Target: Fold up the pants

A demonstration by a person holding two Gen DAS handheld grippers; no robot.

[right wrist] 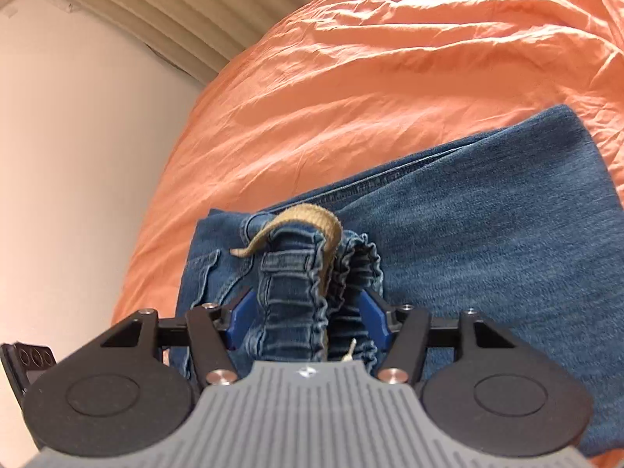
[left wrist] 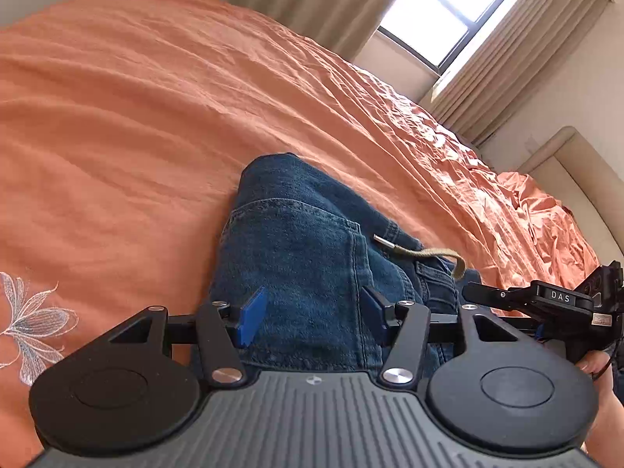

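The blue jeans (left wrist: 308,257) lie folded on the orange bedsheet (left wrist: 156,117), near the edge of the bed that runs along the cream wall (right wrist: 78,156). The left gripper (left wrist: 312,319) stands over the denim with its two blue fingers (left wrist: 251,318) wide apart, and the fabric with the pocket seam lies flat between them, not pinched. The right gripper (right wrist: 308,318) is at the gathered waistband (right wrist: 296,304); its blue fingers (right wrist: 240,318) are also apart, one on each side of the bunched elastic band, and I cannot tell if they touch it. A beige drawstring (right wrist: 308,218) loops over the top of the waistband, just beyond the fingers.
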